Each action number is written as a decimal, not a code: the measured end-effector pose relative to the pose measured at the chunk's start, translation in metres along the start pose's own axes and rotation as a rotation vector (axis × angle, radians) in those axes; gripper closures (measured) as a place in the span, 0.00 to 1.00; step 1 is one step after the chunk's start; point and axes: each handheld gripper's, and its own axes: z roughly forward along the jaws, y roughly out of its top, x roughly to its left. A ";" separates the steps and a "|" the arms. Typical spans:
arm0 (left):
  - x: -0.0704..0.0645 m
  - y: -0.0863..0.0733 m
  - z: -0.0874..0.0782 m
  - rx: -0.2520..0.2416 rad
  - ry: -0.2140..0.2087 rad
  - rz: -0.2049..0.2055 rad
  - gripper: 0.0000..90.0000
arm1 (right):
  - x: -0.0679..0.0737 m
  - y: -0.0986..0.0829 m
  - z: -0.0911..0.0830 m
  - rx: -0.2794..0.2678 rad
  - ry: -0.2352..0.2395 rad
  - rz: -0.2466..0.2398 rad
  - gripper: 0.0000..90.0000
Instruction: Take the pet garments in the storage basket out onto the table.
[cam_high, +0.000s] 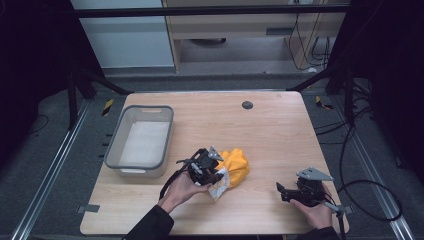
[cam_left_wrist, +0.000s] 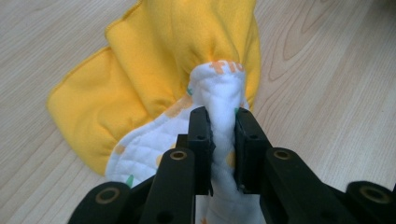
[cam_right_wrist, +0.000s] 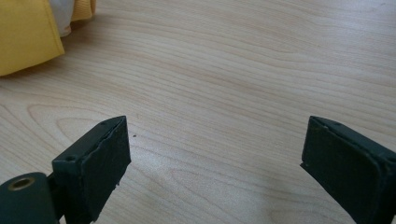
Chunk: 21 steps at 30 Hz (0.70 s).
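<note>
A yellow cloth (cam_high: 235, 167) with a white quilted lining lies bunched near the middle of the wooden table. My left gripper (cam_high: 217, 177) is shut on a fold of the white lining; in the left gripper view the cloth (cam_left_wrist: 154, 70) spreads beyond the jaws, and the left gripper (cam_left_wrist: 223, 135) pinches the white fold upright. My right gripper (cam_high: 280, 191) rests low over the table's front right, open, jaws wide apart with nothing between them (cam_right_wrist: 215, 154). A yellow corner of the cloth (cam_right_wrist: 25, 37) shows at the upper left of the right gripper view.
A grey plastic bin (cam_high: 141, 141) with a white bottom stands at the table's left. A small dark round disc (cam_high: 247, 105) sits near the far edge. Cables trail on the floor to the right.
</note>
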 end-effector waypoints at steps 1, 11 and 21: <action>0.000 0.000 0.000 0.000 0.000 0.000 0.86 | 0.000 0.000 0.000 0.000 0.000 0.000 0.09; -0.001 -0.001 0.001 -0.019 -0.016 -0.009 0.71 | 0.000 0.000 0.000 -0.001 -0.001 -0.002 0.09; 0.000 -0.006 -0.018 -0.107 -0.013 -0.025 0.45 | 0.000 0.000 0.000 -0.002 -0.001 0.003 0.09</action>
